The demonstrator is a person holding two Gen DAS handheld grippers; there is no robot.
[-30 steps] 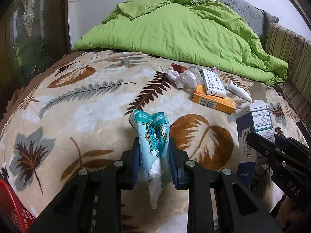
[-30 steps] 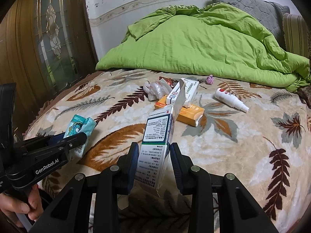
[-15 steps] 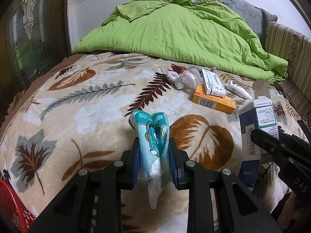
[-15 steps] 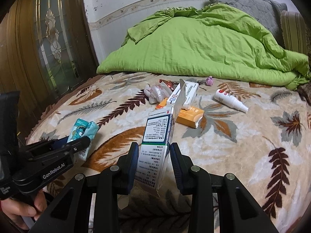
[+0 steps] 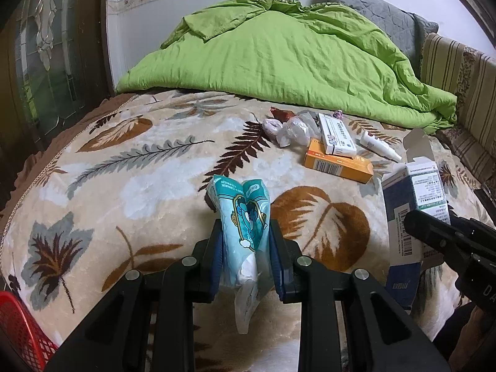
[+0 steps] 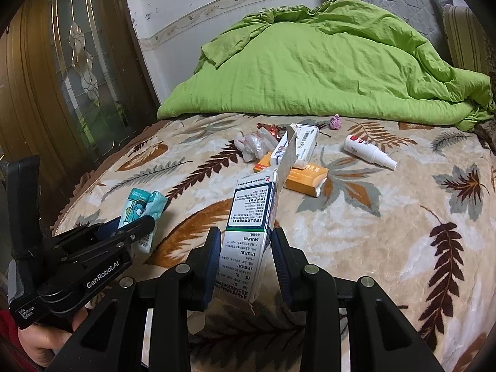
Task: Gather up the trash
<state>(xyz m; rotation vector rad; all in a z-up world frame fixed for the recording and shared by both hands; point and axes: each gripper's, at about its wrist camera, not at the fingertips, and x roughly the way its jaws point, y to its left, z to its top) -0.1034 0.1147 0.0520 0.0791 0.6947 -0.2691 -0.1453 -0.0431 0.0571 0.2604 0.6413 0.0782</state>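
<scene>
A tissue pack (image 5: 243, 217) is gripped in the left claw (image 5: 245, 257), an opened box (image 6: 251, 235) in the right claw (image 6: 246, 263); carrying to the red basket (image 5: 18, 331), lower left, is judged next

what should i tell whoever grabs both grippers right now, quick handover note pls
Left gripper: shut on the teal tissue pack, lifted over the blanket.
Right gripper: shut on the open blue-and-white carton, flap up.
On the leaf-print blanket, not yet picked up: orange box with a white box lying on it, a white tube, crumpled plastic wrappers, a red wrapper and a small pink wad.
A red basket shows at the left view's lower-left corner, probably the bin.
Next: drop both held items, then return for the rest.
</scene>
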